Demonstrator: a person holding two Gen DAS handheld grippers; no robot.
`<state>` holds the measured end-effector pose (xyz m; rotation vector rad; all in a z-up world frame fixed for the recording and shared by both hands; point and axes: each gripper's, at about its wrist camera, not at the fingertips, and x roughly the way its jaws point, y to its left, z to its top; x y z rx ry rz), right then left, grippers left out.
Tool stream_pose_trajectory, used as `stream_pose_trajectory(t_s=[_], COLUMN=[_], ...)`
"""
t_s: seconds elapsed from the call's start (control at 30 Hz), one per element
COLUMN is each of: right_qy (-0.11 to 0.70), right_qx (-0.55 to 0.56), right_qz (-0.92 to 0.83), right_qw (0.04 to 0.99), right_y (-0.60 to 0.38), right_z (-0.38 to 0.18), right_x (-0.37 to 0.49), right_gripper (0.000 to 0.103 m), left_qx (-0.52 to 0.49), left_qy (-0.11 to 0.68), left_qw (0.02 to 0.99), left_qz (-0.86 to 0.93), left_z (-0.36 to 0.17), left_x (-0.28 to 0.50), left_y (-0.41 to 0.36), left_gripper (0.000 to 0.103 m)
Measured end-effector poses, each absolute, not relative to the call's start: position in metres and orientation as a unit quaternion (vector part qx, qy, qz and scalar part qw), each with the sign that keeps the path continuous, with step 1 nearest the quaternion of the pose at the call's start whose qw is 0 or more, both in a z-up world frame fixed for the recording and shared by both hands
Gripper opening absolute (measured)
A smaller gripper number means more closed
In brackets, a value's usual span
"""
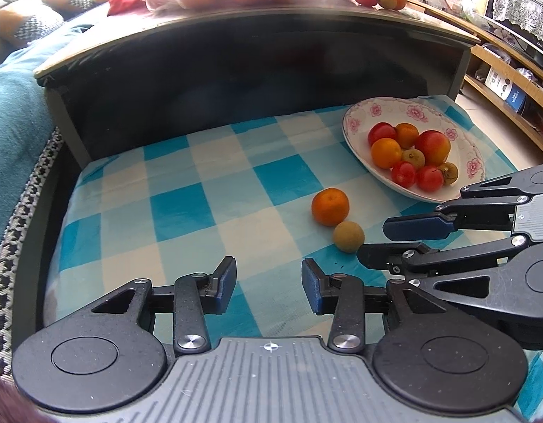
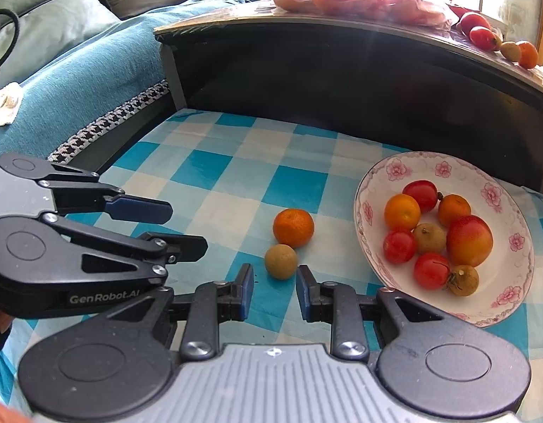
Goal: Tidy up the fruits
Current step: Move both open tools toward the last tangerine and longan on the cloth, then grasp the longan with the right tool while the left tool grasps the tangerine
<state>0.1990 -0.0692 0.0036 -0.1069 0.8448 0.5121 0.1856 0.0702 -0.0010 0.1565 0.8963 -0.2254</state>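
On checked cloth (image 2: 215,172): right gripper (image 2: 274,287) wide, left gripper (image 1: 268,283) wide, empty. Straddle brown fruit (image 2: 281,261), avoid nudging orange (image 2: 293,227), squeeze gently.

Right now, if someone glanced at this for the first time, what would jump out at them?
The flowered plate heaped with red and orange fruit, at the right on the blue checked cloth. Beside it an orange and a small brown fruit lie loose, the open right hand-held gripper just short of the brown one.

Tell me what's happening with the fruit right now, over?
Both grippers open, empty. Right gripper lined up just short of the small brown fruit; orange touching behind it. Plate of fruit to the right. Nothing in the way.
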Motion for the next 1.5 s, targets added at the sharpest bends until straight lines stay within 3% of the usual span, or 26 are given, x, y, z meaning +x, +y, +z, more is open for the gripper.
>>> stream_pose_trajectory(t_s=[1.03,1.2,1.3,1.5], right_qy=[0.415,0.422,0.423,0.423], right_qx=[-0.06,-0.059,-0.061,-0.065], right_qz=[0.233,0.224,0.231,0.243], right_qw=[0.878,0.876,0.874,0.87], right_y=[-0.047,-0.042,-0.044,-0.064], right_z=[-0.015,-0.021,-0.02,-0.014], right_x=[0.218,0.225,0.222,0.204], right_gripper=[0.036,0.036,0.029,0.029], left_qx=[0.039,0.043,0.048,0.051], left_qy=[0.433,0.436,0.436,0.429], left_qw=[0.894,0.892,0.89,0.89], left_qz=[-0.11,-0.114,-0.121,-0.148], left_z=[-0.004,-0.006,-0.008,-0.009], left_x=[0.185,0.186,0.186,0.192], left_y=[0.093,0.089,0.084,0.067], left_gripper=[0.06,0.06,0.06,0.062])
